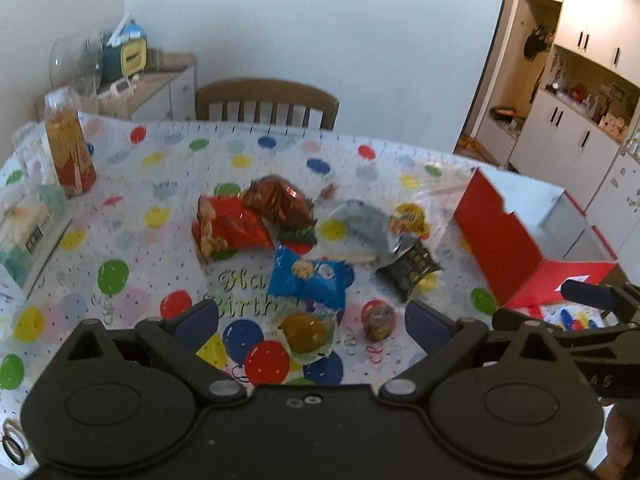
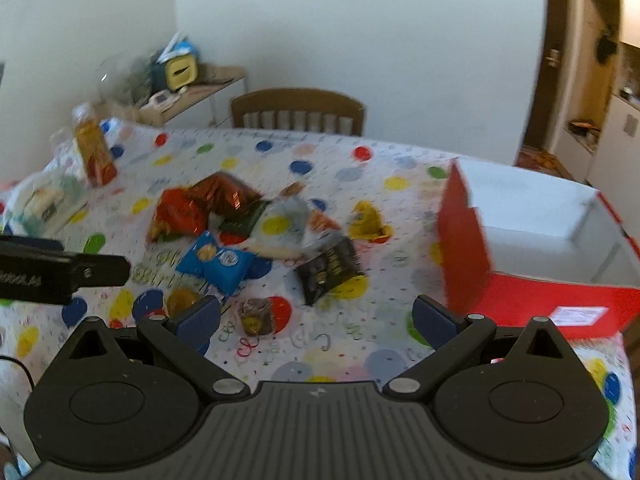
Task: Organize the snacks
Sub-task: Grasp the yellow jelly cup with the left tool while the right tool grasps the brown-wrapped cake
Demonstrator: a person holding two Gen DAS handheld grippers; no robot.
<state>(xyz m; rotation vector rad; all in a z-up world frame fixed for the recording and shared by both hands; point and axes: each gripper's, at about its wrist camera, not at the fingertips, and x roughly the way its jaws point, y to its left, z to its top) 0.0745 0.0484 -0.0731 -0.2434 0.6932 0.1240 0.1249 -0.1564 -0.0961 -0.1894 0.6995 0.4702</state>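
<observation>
Nearest the lens, the left gripper [image 1: 312, 320] holds its blue-padded fingers [image 1: 200, 318] wide apart and empty above a round gold-wrapped snack [image 1: 306, 330]. The right gripper [image 2: 316, 320] also gapes, gripping nothing. Mid-frame, a blue crinkly snack packet [image 1: 308, 276] and red foil bags [image 1: 228, 228] lie scattered on the balloon-print tablecloth [image 1: 120, 208]. The open red cardboard box [image 1: 516, 248] sits at right.

You're working in a home dining area: a table [image 1: 120, 184] under a balloon-print birthday cloth, a wooden chair [image 1: 266, 104] against the wall. To your right, white built-in cupboards [image 1: 588, 36] line a kitchen.
</observation>
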